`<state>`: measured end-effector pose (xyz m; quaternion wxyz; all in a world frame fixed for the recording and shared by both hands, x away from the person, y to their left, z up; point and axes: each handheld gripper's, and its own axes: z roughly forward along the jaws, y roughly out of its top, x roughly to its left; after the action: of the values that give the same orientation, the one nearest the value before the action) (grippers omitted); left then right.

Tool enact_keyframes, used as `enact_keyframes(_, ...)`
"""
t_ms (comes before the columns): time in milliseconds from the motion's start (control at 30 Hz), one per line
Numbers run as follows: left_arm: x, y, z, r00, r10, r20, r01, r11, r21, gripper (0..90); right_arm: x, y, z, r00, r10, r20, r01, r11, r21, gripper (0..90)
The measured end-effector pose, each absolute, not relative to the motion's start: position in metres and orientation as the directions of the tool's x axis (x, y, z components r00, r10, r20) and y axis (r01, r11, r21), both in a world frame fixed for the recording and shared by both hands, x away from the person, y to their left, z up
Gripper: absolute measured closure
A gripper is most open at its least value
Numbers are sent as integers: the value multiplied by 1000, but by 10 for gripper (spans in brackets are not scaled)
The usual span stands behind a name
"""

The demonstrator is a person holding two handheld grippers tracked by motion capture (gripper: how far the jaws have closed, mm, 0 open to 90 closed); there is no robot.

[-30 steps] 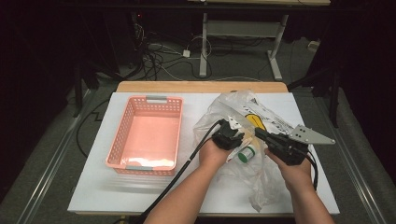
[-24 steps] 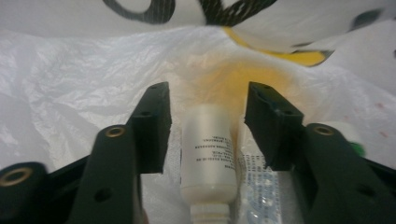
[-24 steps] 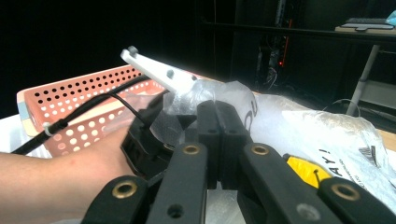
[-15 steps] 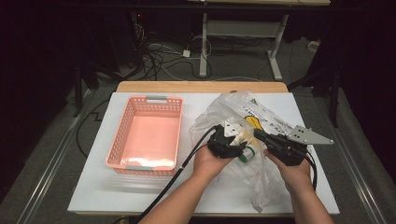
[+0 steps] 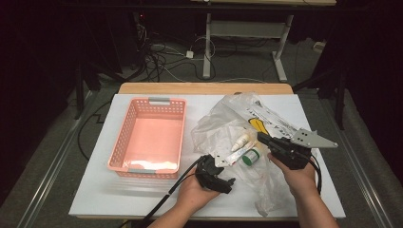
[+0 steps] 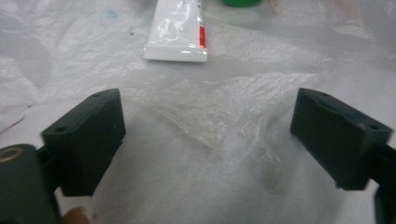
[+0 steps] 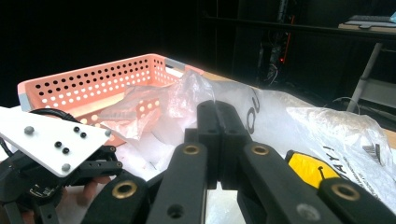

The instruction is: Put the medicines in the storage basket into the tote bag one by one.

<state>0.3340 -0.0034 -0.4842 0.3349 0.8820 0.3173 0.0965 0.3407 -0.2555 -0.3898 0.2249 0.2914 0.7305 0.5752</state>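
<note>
left gripper [image 6: 210,140] jaws wide, just been opening, empty; tube [image 6: 180,30] ahead on bag [image 6: 224,102] | right gripper [image 7: 217,140] jaws closed, apparently pinching bag | basket [image 5: 152,137] looks empty, unpacking barely begun

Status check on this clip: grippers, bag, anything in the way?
Left gripper open, jaws just opened, nothing between them. Right gripper shut on plastic bag. White tube on the bag; nothing in the way.
</note>
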Motion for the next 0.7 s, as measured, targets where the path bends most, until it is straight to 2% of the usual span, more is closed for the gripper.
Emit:
enact_keyframes(67, 334, -3, -484, 781, 623, -49, 496, -570, 655, 120, 341, -256, -390, -729, 684, 8, 168, 168, 971, 900)
enact_keyframes(267, 333, -2, -484, 779, 625, -50, 488, -554, 675, 317, 343, -257, -390, -720, 694, 19, 175, 154, 972, 900)
enact_keyframes(400, 333, 0, -484, 773, 632, -49, 484, -539, 689, 474, 344, -257, -390, -718, 696, 15, 175, 160, 971, 900)
enact_keyframes(567, 330, -5, -483, 815, 579, -25, 430, -575, 696, 765, 345, -255, -392, -721, 693, 12, 178, 168, 969, 900)
enact_keyframes(667, 331, -6, -484, 815, 579, -33, 434, -572, 696, 882, 345, -255, -394, -724, 689, 12, 181, 174, 968, 900)
enact_keyframes(700, 330, -6, -484, 814, 580, -31, 434, -572, 697, 885, 345, -254, -394, -725, 689, 13, 183, 174, 968, 900)
